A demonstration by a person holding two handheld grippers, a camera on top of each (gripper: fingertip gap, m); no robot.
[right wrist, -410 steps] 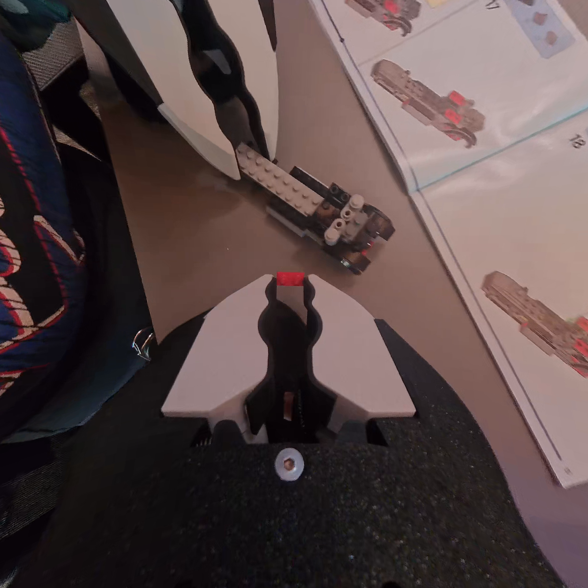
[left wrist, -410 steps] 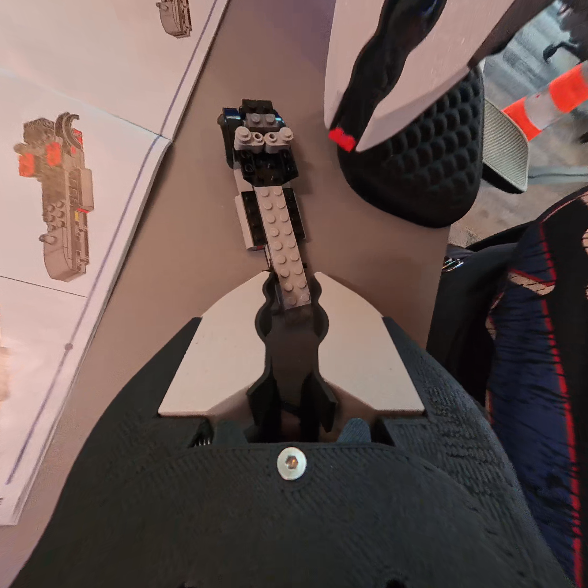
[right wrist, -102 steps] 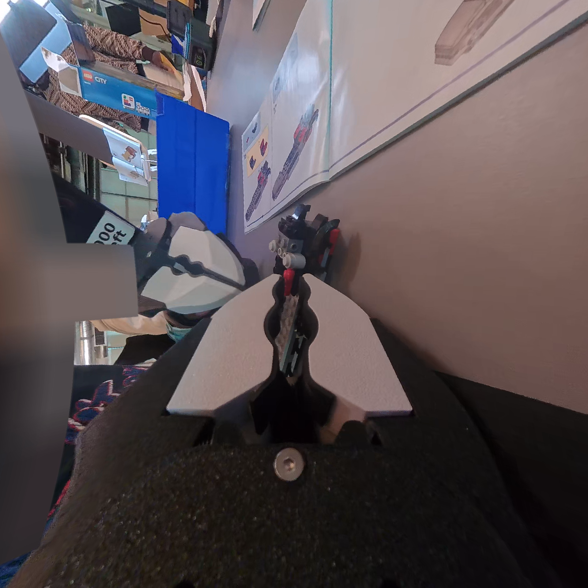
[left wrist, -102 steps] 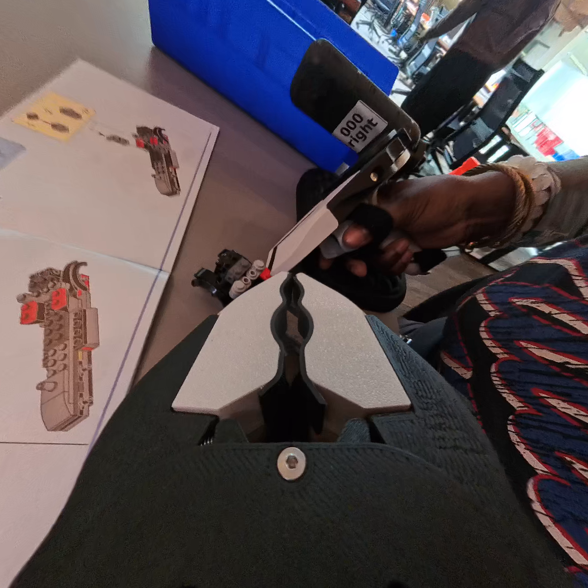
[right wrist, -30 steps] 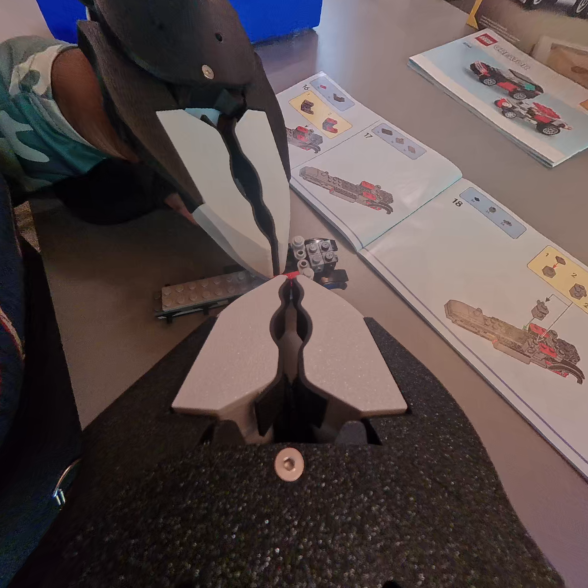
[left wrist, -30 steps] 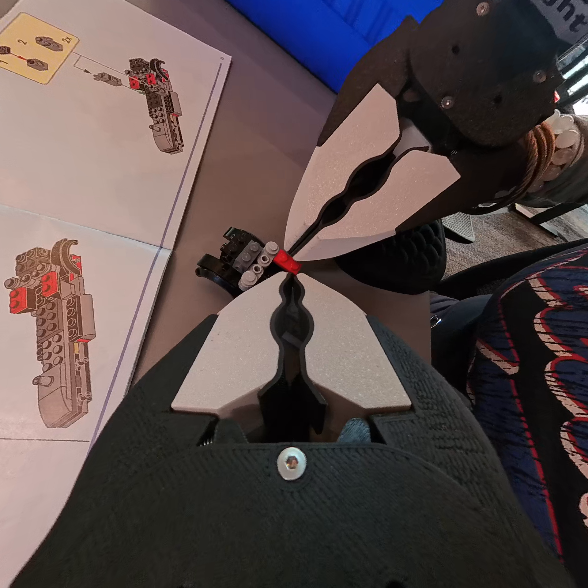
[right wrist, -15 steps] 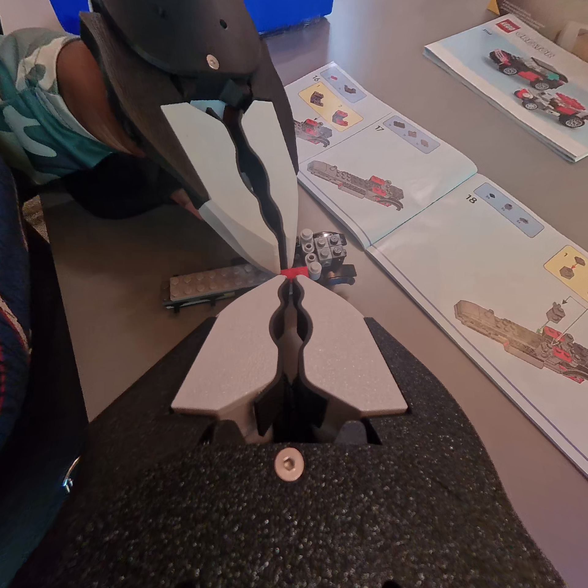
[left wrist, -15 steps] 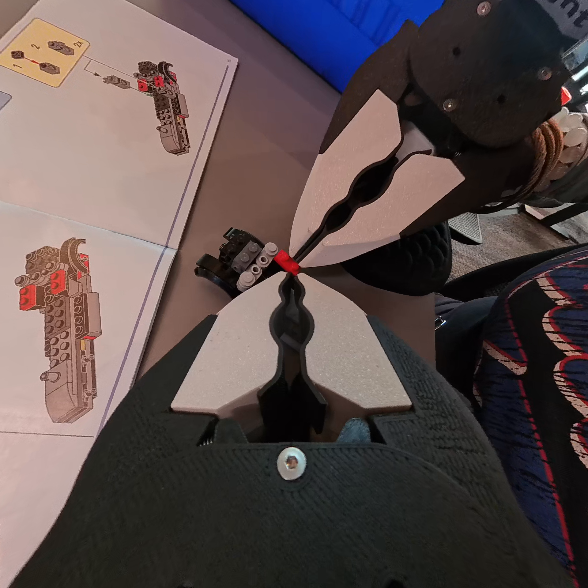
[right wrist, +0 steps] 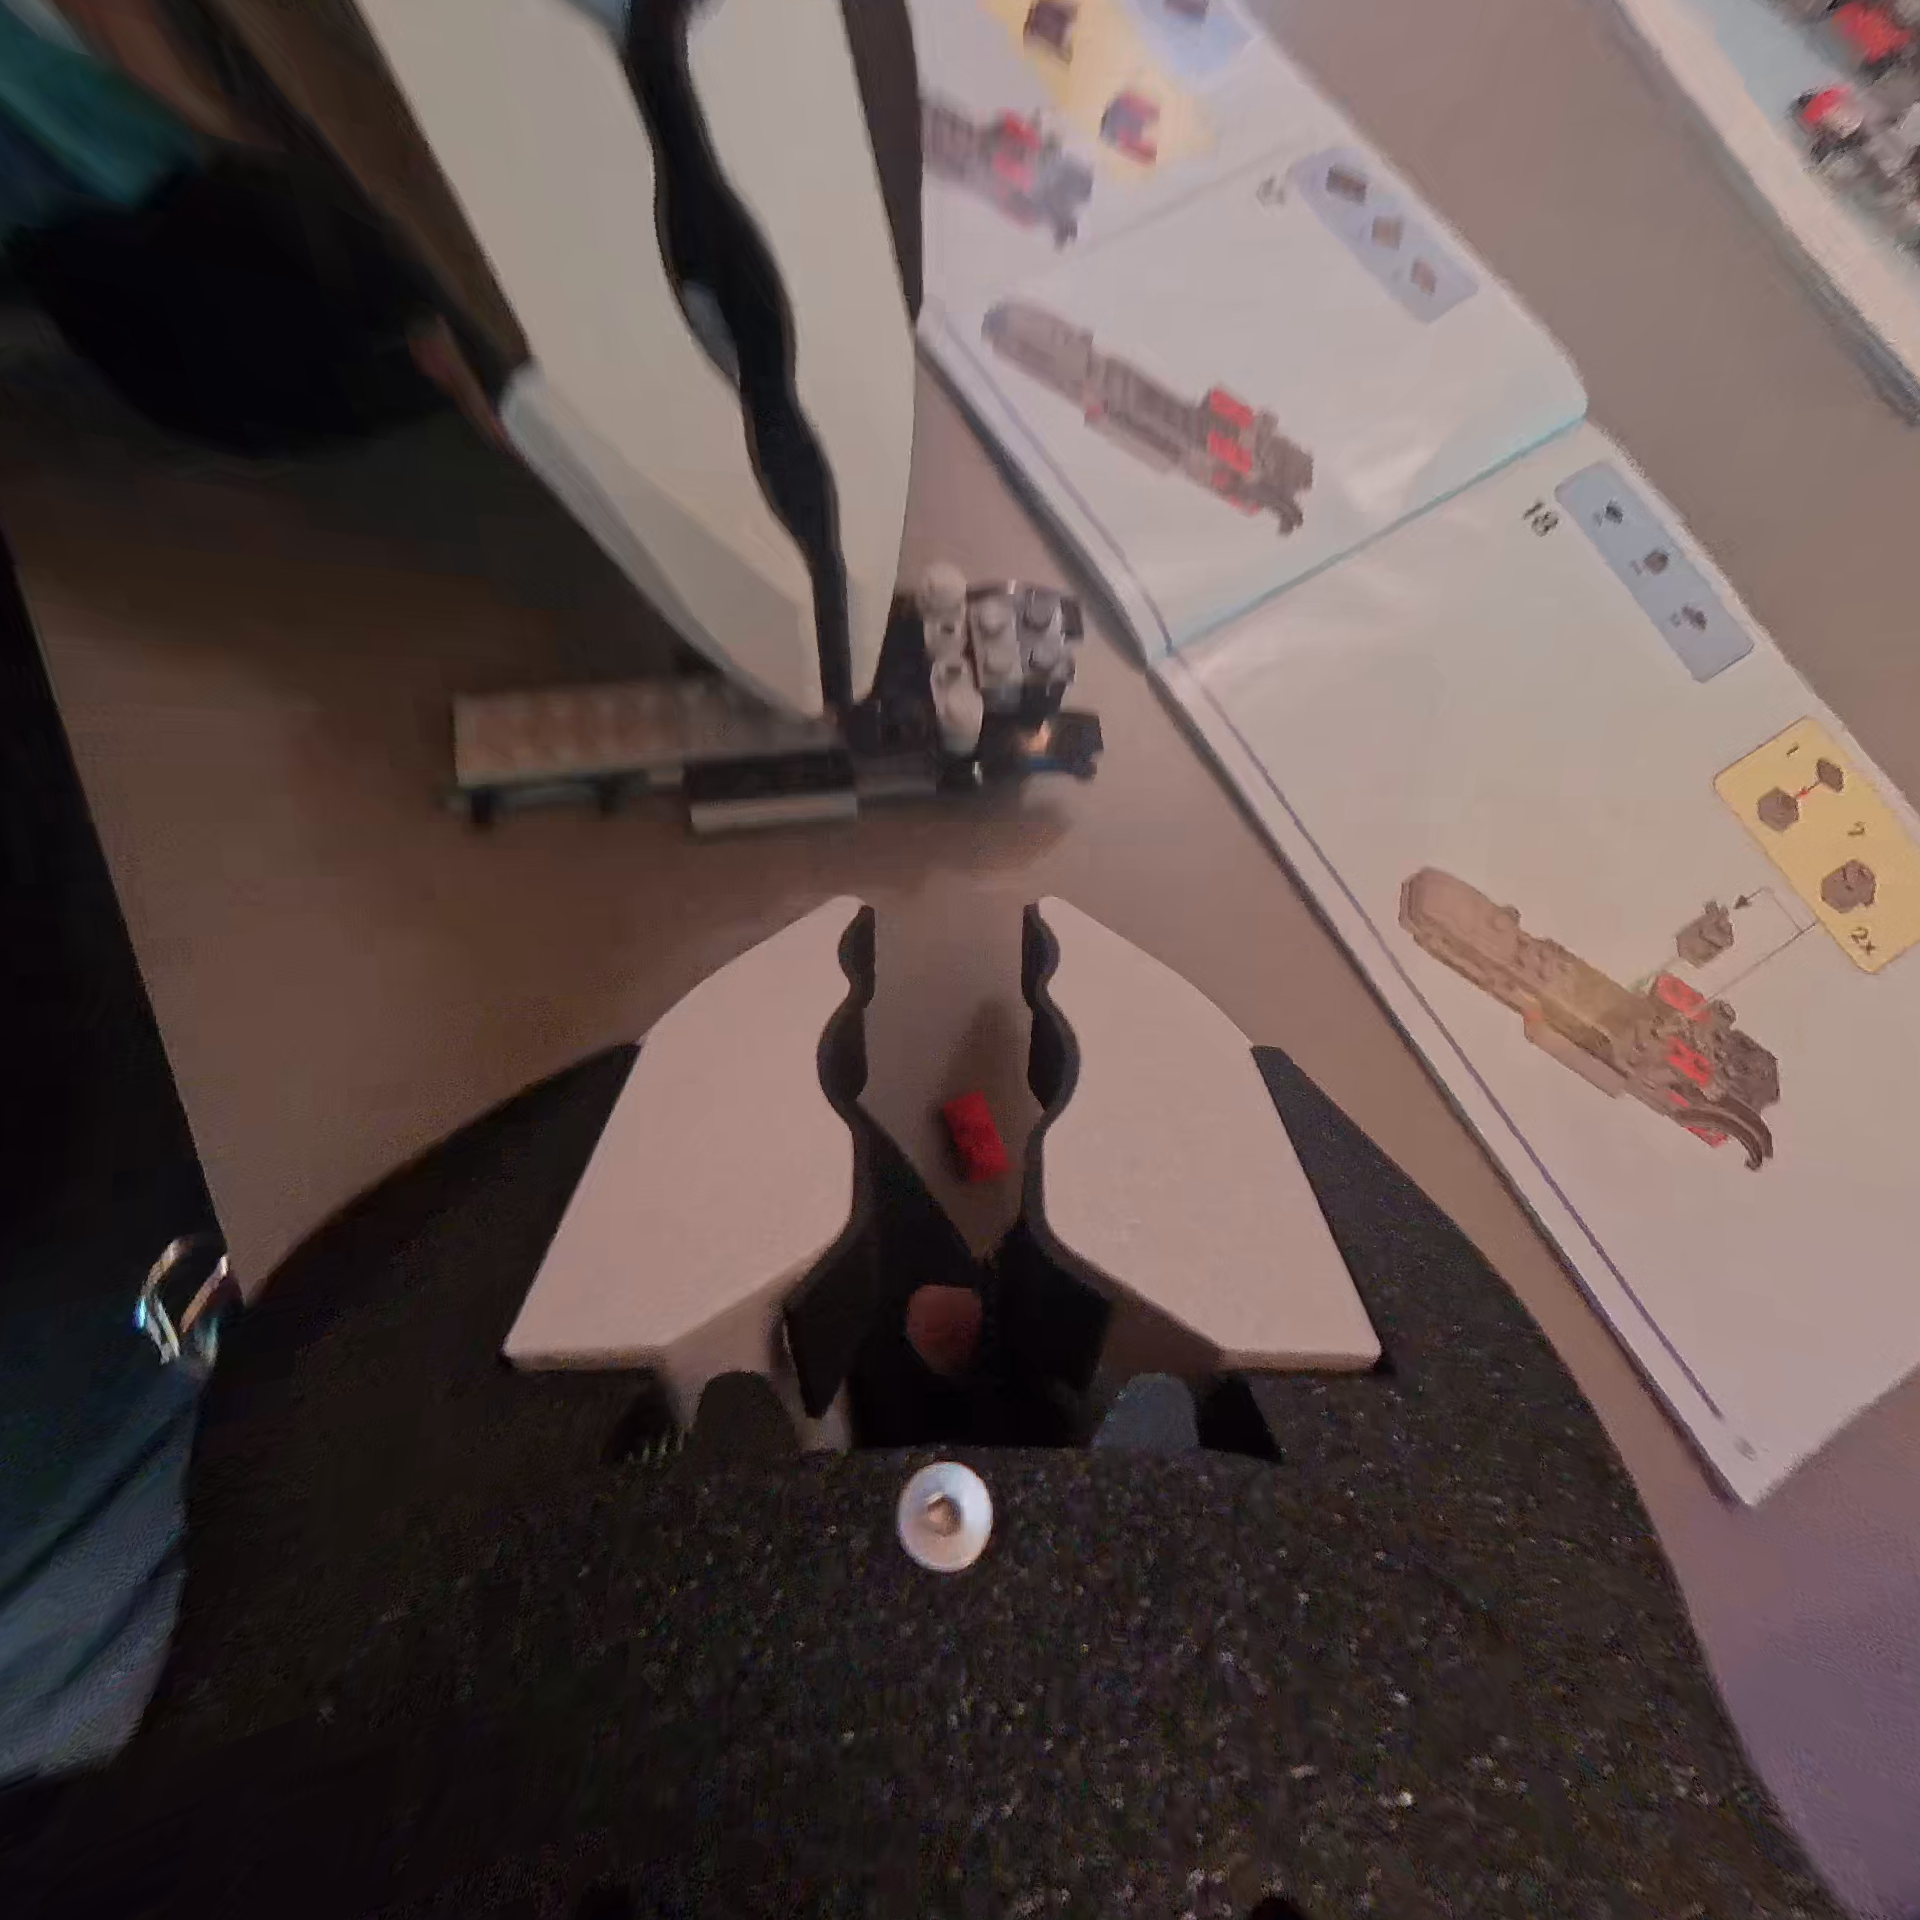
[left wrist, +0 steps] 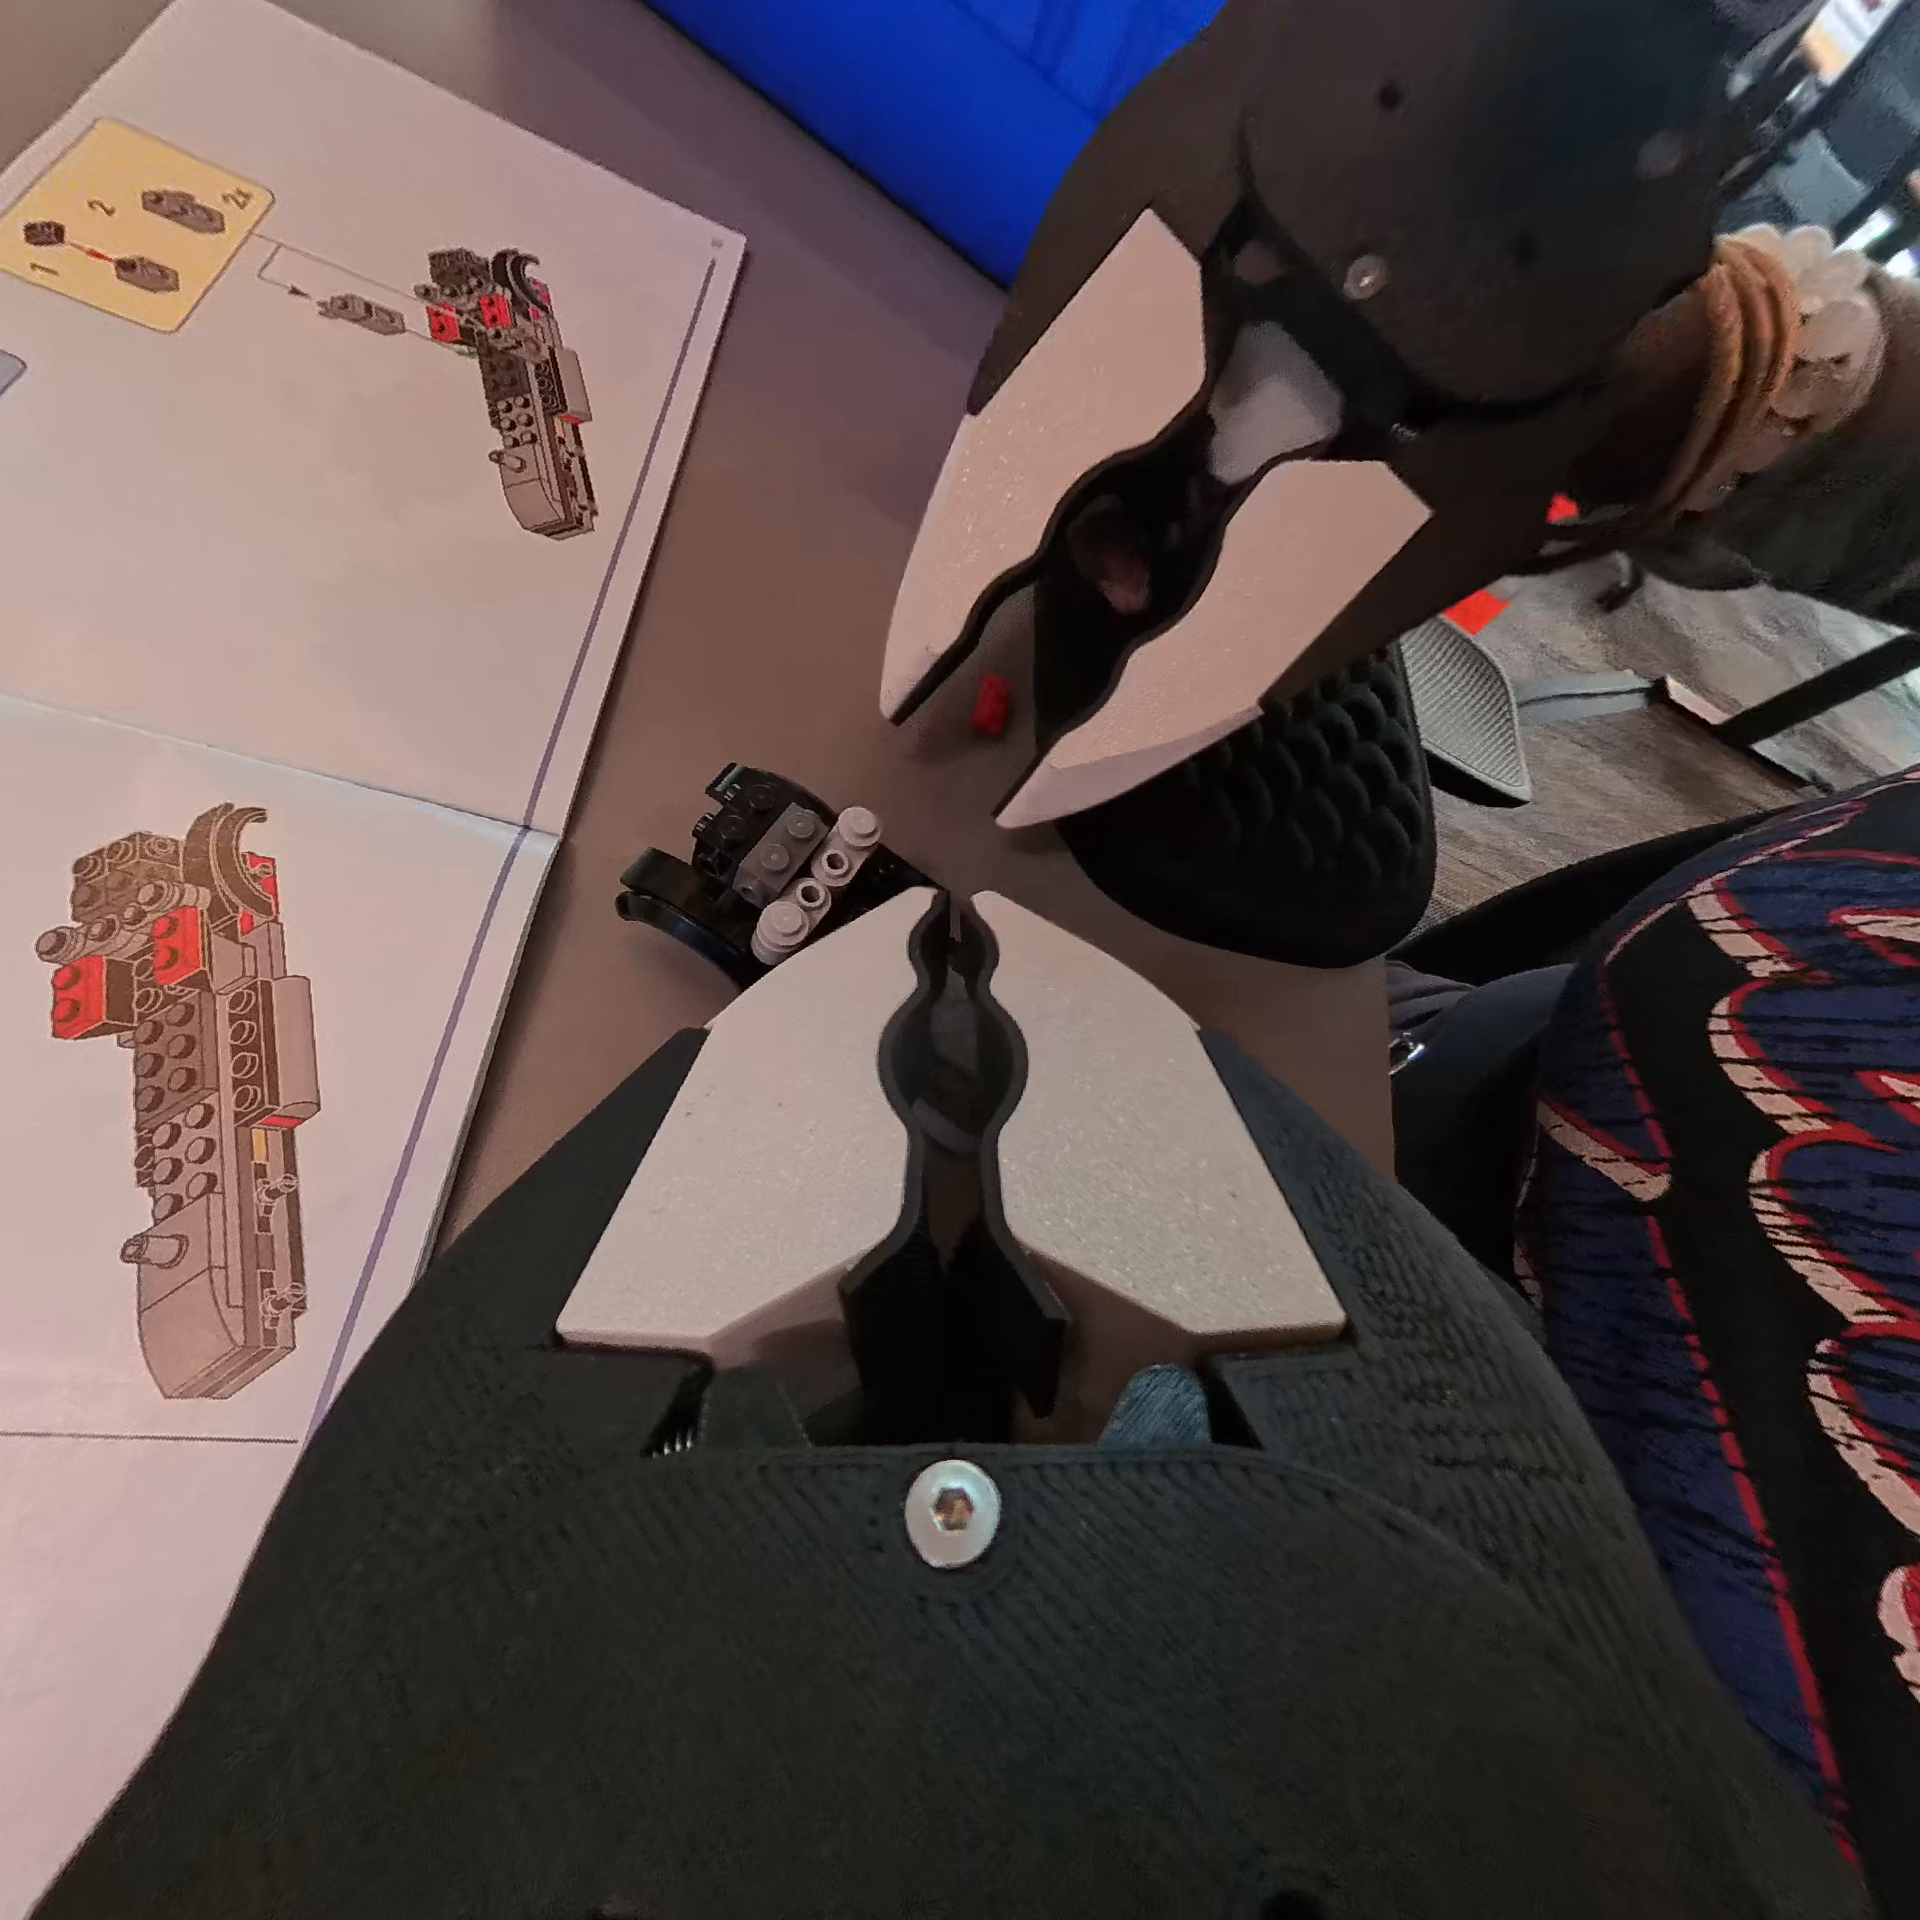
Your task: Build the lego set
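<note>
Right gripper: jaws apart, holding nothing.
Red brick: loose on table, between those fingers.
Left gripper: closed on lego model.

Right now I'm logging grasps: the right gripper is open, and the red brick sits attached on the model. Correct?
Not quite. The right gripper is open, but the red brick lies loose on the table, apart from the model; the right wrist view shows it.
</note>
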